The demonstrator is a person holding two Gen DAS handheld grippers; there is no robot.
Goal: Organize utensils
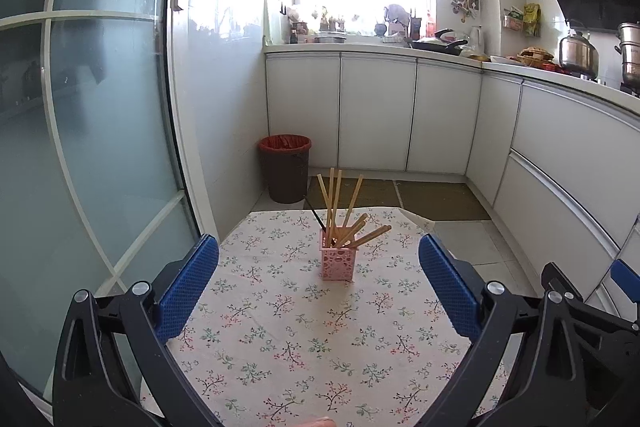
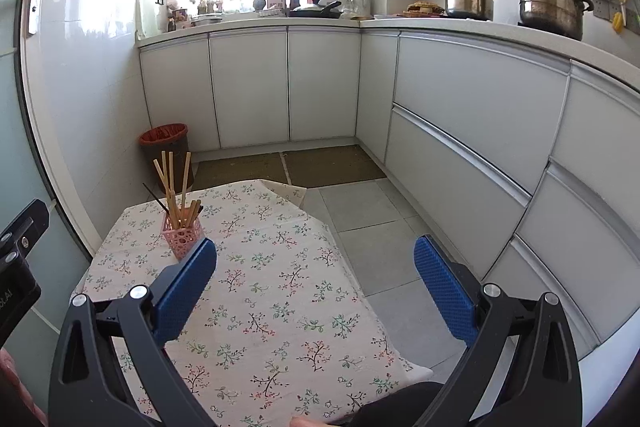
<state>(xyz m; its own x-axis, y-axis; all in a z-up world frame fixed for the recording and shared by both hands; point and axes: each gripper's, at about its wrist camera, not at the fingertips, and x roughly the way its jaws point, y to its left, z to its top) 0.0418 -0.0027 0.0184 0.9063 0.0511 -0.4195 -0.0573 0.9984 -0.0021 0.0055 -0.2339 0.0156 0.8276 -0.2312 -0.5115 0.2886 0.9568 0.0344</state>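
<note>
Both my left claw (image 1: 318, 279) and right claw (image 2: 316, 283) gape empty. The chopsticks (image 1: 340, 211) look light, stiff, slippery; I'd pinch mid-shaft above the flimsy pink holder (image 1: 337, 263).

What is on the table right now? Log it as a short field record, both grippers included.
surface: table with floral cloth
holder: pink cutout holder, upright on the cloth
contents: wooden chopsticks and one dark stick, all standing in the holder
loose utensils: none visible on the cloth
left gripper: open, empty
right gripper: open, empty
</note>
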